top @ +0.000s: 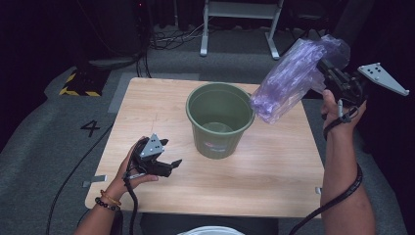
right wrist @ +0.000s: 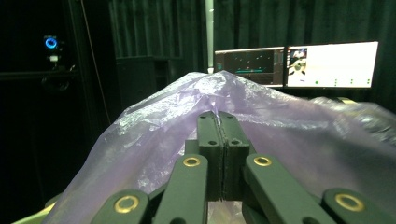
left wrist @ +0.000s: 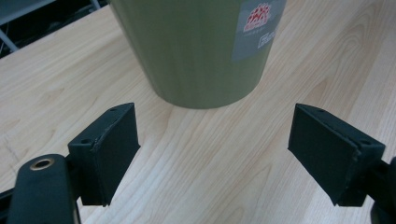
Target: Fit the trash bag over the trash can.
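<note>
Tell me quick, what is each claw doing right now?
Left claw: open, holding nothing, low over the table beside the green bucket.
Right claw: shut on the purple plastic bag, held up in the air.

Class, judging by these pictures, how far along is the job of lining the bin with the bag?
Done: the right gripper is shut on the purple bag and holds it in the air beside the green bin. In hand: bringing it to the bin. Left: opening the bag and fitting it in the bin; the left gripper rests open nearby.
</note>
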Available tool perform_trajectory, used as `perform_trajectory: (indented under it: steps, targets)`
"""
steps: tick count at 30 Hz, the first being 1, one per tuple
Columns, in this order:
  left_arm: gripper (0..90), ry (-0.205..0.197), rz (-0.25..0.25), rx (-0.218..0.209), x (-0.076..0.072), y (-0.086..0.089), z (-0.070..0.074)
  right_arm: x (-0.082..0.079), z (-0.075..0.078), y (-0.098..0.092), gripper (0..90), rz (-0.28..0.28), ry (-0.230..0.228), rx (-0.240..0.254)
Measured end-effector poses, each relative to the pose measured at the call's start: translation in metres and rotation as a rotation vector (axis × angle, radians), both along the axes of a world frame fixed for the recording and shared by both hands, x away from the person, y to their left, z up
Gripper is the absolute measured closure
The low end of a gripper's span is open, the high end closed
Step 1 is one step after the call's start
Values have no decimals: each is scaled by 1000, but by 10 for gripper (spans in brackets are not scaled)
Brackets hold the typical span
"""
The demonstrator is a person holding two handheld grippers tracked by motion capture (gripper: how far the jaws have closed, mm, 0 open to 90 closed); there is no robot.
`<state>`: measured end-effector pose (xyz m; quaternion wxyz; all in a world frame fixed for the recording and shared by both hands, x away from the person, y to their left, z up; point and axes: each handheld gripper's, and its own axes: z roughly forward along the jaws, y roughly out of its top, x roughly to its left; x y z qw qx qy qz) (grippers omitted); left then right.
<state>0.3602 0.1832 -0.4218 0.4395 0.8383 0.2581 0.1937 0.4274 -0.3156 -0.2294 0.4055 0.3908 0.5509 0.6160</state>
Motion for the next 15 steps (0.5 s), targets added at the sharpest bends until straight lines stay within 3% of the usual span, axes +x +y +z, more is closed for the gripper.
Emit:
perform_trajectory:
  steps: [3,6,15]
  targets:
    - [158,-12,-7,-7,0,-5,5,0,-5,4,894,-5,0,38]
    - [158,-30,-22,-23,-1,-7,14,2,-12,14,894,-15,-5,44]
    - [157,-76,-41,-57,-4,-12,31,14,-28,47,894,44,19,65]
